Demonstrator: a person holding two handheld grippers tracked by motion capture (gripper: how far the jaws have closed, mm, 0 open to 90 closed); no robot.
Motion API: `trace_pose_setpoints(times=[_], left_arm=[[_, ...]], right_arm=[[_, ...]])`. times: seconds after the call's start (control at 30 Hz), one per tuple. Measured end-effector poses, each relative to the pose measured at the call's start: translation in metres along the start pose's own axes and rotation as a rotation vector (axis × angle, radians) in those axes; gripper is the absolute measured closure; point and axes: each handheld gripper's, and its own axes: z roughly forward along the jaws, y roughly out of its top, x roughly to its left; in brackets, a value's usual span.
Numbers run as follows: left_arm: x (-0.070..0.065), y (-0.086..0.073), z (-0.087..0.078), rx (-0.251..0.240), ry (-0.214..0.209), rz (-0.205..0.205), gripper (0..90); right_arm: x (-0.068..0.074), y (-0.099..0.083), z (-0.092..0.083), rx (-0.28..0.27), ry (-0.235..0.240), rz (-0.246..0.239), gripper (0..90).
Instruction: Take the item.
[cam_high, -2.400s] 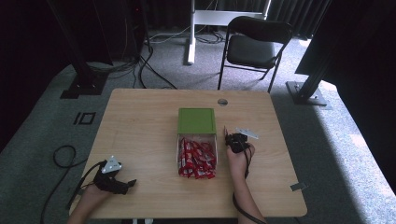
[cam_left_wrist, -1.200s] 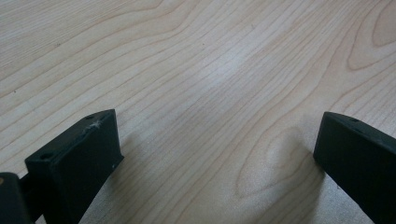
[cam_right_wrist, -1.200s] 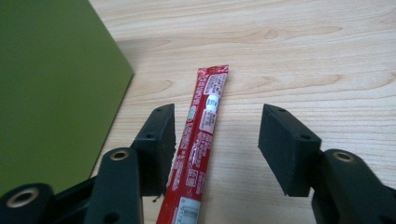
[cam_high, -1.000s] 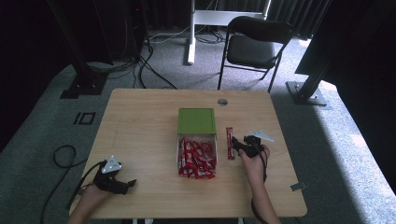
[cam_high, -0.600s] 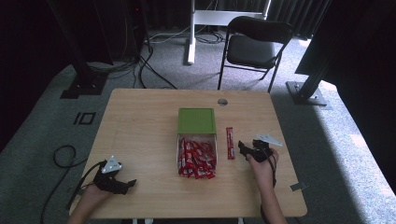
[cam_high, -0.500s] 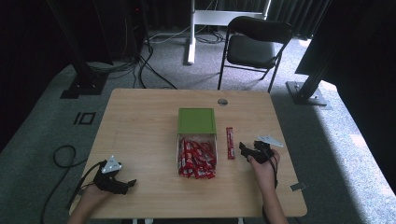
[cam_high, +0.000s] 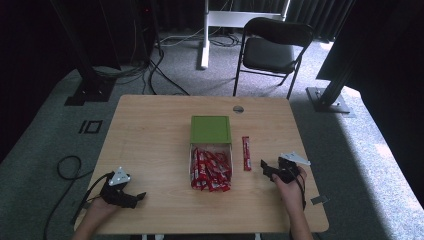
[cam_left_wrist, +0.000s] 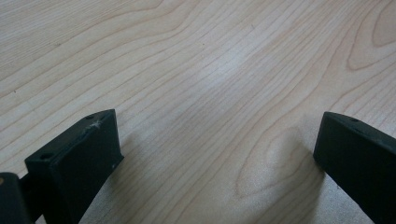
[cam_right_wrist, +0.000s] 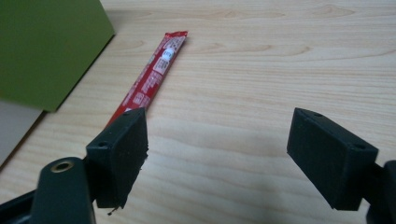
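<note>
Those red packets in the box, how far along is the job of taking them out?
One red packet already lies alone on the table, right of the clear box. The right gripper has just been opening, nothing between its jaws; the left gripper rests open. A heap of packets remains in the box, so most looks left.

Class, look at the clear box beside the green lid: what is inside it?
The clear box holds a heap of red sachets. Whatever lies beneath the top layer is covered. One more red sachet lies outside, on the table.
</note>
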Motion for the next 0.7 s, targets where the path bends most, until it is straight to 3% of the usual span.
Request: trace_pose_setpoints(times=[0.23, 0.53, 0.6, 0.7], left_arm=[[0.0, 0.0, 0.0, 0.0, 0.0, -0.001, 1.5], [0.0, 0.0, 0.0, 0.001, 0.0, 0.003, 1.5], [0.0, 0.0, 0.0, 0.001, 0.001, 0.004, 1.5], [0.0, 0.0, 0.0, 0.001, 0.001, 0.003, 1.5]], right_arm=[[-0.006, -0.012, -0.008, 0.053, 0.006, -0.044, 19.0], [-0.008, -0.025, -0.022, 0.053, 0.043, -0.131, 17.1], [-0.009, -0.028, -0.025, 0.044, 0.033, -0.146, 17.2], [-0.012, -0.031, -0.03, 0.074, 0.053, -0.199, 17.2]])
